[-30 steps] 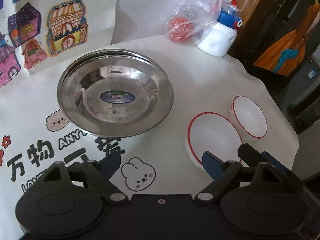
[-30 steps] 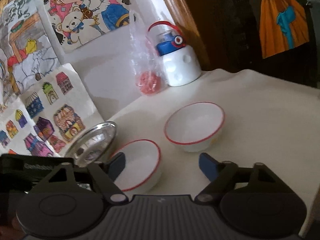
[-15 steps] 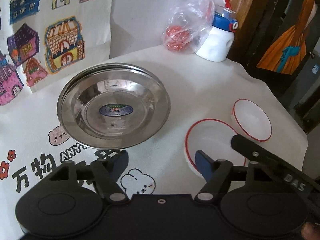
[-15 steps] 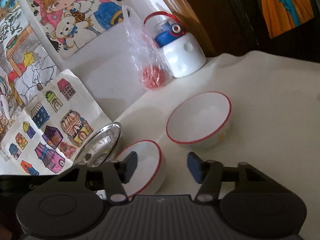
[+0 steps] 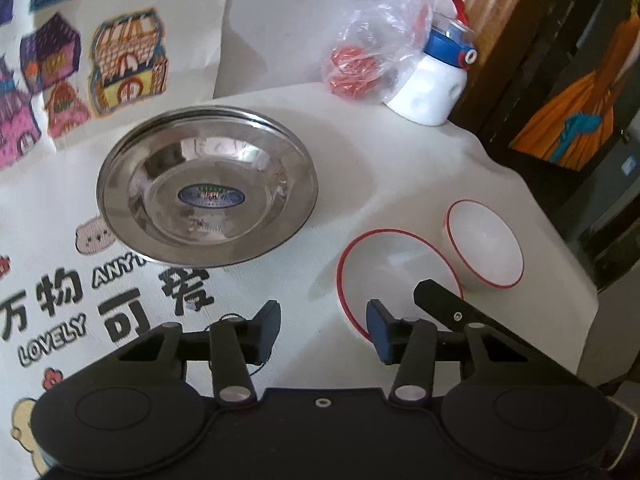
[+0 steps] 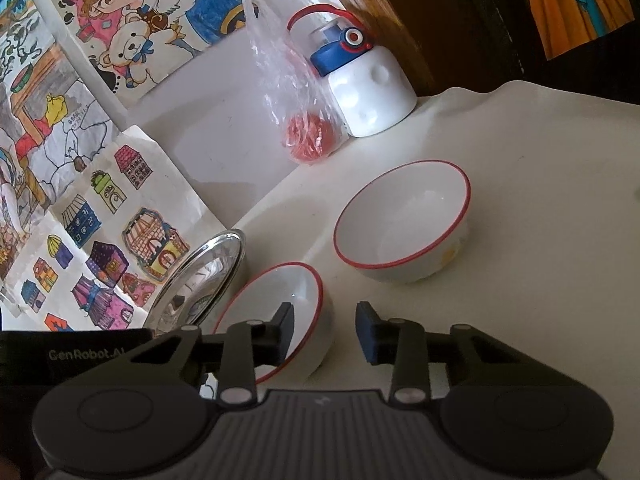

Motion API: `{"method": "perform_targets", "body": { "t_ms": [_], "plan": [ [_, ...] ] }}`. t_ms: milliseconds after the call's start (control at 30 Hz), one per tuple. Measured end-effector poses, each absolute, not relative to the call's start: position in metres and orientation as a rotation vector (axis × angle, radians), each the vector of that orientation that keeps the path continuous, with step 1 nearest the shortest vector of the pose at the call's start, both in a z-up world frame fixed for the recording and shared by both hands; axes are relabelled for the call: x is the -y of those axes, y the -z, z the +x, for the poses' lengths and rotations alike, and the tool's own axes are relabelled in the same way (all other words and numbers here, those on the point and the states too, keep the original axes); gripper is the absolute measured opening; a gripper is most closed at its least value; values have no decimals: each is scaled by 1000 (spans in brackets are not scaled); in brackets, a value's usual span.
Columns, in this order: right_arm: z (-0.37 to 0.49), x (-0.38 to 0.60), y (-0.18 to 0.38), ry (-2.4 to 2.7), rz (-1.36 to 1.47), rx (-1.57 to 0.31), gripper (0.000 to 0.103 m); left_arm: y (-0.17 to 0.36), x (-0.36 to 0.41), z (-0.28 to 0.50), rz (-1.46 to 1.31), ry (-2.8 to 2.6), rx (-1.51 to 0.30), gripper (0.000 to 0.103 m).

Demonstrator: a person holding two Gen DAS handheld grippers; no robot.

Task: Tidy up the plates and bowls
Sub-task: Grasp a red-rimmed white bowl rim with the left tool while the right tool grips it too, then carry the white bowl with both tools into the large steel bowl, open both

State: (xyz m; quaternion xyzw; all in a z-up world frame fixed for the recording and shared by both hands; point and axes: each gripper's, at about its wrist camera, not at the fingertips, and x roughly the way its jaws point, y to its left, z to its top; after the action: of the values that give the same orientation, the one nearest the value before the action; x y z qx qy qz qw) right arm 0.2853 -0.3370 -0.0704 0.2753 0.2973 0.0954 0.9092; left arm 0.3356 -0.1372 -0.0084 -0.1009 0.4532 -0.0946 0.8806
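Note:
A steel plate (image 5: 208,196) lies on the cloth-covered table, ahead and left of my left gripper (image 5: 322,330), which is open and empty above the cloth. Two white bowls with red rims stand to its right: a near bowl (image 5: 394,264) and a far bowl (image 5: 486,250). My right gripper (image 6: 326,332) is open, its jaws straddling the near bowl's (image 6: 280,320) right rim, left finger inside the bowl. The far bowl (image 6: 404,228) stands beyond it. The steel plate (image 6: 200,276) shows at the left. The right gripper's finger (image 5: 448,300) reaches over the near bowl in the left wrist view.
A white bottle with a blue lid (image 5: 432,80) and a plastic bag with red things (image 5: 356,68) stand at the back by the wall. Coloured drawings (image 6: 100,240) lean at the left. The table's right edge (image 5: 580,272) drops off just past the far bowl.
Both grippers have narrowed their openings somewhat. The right gripper has moved in over the near bowl's rim; its finger now reaches farther over that bowl in the left wrist view.

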Motion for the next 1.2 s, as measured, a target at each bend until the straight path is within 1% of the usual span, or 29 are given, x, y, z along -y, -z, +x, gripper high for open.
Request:
{"method": "perform_targets", "body": {
  "t_ms": [33, 100, 233, 333, 433, 500, 533, 600, 700, 900, 1200],
  "plan": [
    [285, 336, 70, -198, 568, -615, 38, 9, 136, 336, -226, 197, -946, 50],
    [286, 336, 71, -201, 571, -619, 32, 12, 134, 338, -259, 200, -952, 50],
    [285, 335, 72, -221, 587, -617, 26, 21, 131, 342, -312, 214, -962, 49],
    [284, 335, 73, -221, 588, -608, 24, 23, 133, 344, -304, 217, -948, 44],
    [283, 334, 73, -223, 577, -599, 21, 24, 133, 347, -309, 229, -945, 35],
    [282, 333, 72, -213, 561, -596, 20, 24, 135, 347, -316, 264, -942, 16],
    [280, 332, 71, -208, 552, -593, 19, 23, 137, 346, -310, 278, -938, 14],
    [277, 332, 71, -202, 548, -582, 17, 22, 142, 343, -269, 281, -921, 13],
    [272, 330, 69, -198, 553, -580, 16, 20, 142, 339, -254, 281, -909, 10],
    [246, 321, 47, -202, 526, -536, 16, 4, 136, 323, -247, 292, -878, 10],
    [195, 286, 10, -227, 465, -489, 16, -33, 106, 267, -260, 305, -810, 10]
  ]
}}
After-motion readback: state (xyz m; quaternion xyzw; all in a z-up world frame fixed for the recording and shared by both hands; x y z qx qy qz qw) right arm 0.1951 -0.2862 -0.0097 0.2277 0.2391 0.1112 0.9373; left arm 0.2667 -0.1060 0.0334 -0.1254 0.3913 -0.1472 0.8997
